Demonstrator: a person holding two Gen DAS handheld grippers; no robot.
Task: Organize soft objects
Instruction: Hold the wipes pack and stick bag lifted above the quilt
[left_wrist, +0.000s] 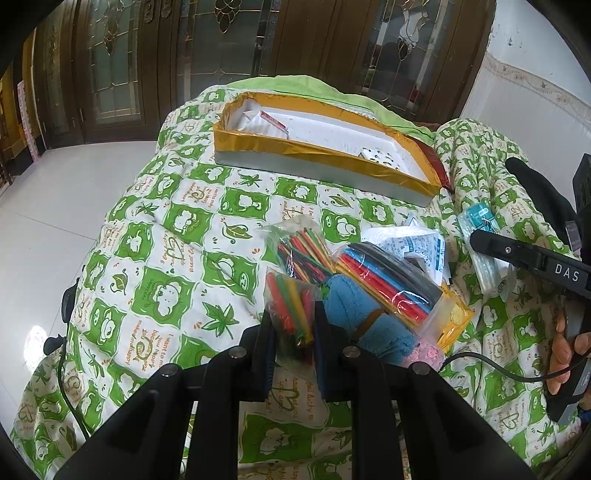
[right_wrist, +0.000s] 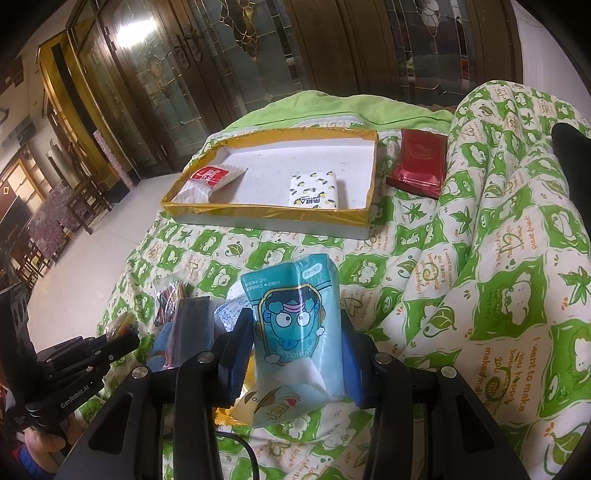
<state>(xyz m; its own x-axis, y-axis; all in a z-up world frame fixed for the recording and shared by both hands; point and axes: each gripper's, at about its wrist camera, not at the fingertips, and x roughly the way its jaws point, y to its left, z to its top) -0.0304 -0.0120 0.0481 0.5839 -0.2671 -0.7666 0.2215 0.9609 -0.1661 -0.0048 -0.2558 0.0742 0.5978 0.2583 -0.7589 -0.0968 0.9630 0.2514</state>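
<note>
Task partly complete. Two packets lay in the yellow-rimmed tray (right_wrist: 269, 216). The left gripper (left_wrist: 293, 332) pinched a bag of coloured sticks (left_wrist: 291, 310); the right gripper (right_wrist: 295, 354) clasped a blue tissue pack (right_wrist: 291, 325). A pile (left_wrist: 388, 273) remained on the quilt (left_wrist: 166, 266), short of the tray.

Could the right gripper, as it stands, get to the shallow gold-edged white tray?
Probably yes: open quilt lies between the right gripper and the tray, but its jaws are shut on a blue cartoon tissue pack.
</note>
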